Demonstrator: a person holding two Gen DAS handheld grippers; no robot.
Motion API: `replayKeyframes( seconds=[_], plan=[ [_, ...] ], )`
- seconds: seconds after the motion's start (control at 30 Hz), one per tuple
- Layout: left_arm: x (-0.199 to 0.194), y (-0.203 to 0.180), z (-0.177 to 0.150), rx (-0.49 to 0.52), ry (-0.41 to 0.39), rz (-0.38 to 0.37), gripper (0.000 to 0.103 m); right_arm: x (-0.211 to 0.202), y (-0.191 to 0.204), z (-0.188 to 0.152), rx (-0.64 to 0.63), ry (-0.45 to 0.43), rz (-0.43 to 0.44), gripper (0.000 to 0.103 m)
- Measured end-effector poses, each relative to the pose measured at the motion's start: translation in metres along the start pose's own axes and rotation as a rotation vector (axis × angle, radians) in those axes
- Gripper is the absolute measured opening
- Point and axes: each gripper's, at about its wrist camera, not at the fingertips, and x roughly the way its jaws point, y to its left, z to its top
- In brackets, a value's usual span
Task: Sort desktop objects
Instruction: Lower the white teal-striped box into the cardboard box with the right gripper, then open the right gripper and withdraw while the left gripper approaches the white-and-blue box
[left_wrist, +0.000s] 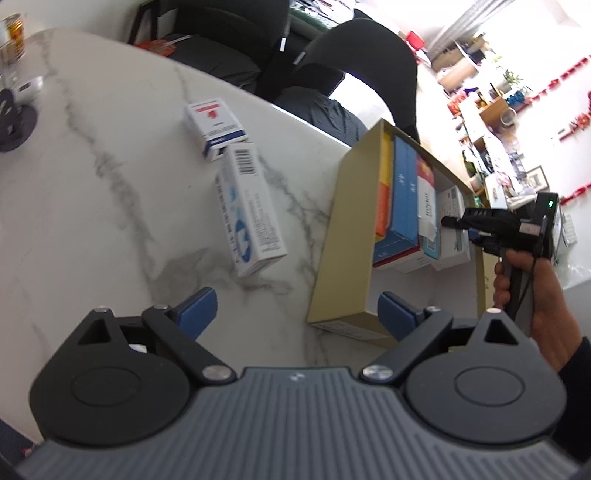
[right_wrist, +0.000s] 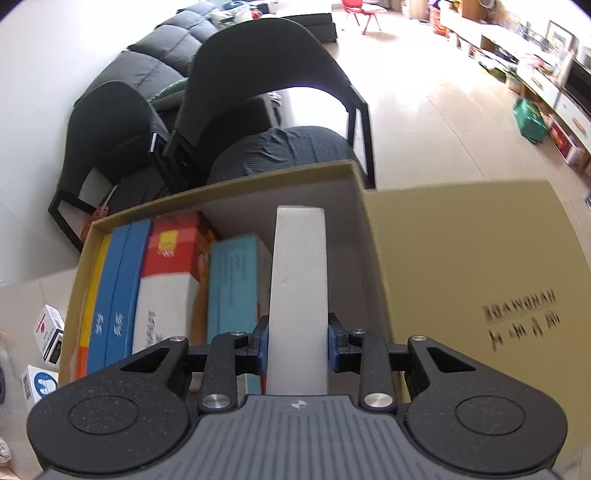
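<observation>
A gold cardboard box (left_wrist: 343, 236) stands at the table's right, holding several packed cartons. My right gripper (right_wrist: 298, 343) is shut on a white carton (right_wrist: 300, 280), held on edge inside the gold box (right_wrist: 229, 186) at its right end, beside a teal carton (right_wrist: 232, 288). In the left wrist view the right gripper (left_wrist: 448, 222) reaches into the box, with a hand (left_wrist: 535, 295) on its handle. My left gripper (left_wrist: 297, 314) hangs open above the marble table (left_wrist: 92, 177), holding nothing. Two loose cartons lie ahead of it: a blue-and-white one (left_wrist: 251, 214) and a smaller white one with red print (left_wrist: 216, 127).
The box's lid (right_wrist: 480, 295) stands open to the right. Black chairs (left_wrist: 343, 74) line the table's far edge. A dark round coaster (left_wrist: 16, 125) and a can (left_wrist: 14, 33) sit at the far left. Shelves (left_wrist: 491, 110) fill the room's right side.
</observation>
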Motion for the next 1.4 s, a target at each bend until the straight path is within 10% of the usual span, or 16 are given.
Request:
replayKeyframes(
  seconds=[1.07,1.4],
  plan=[
    [-0.007,0.007,-0.007,0.002,-0.002,0.004,0.097,0.000,0.040,0.001,-0.303,-0.037,-0.022,0.085],
    [-0.001,0.009,-0.002,-0.006,-0.003,0.009,0.098,-0.030,0.015,-0.018,-0.207,-0.091,0.055,0.073]
  ],
)
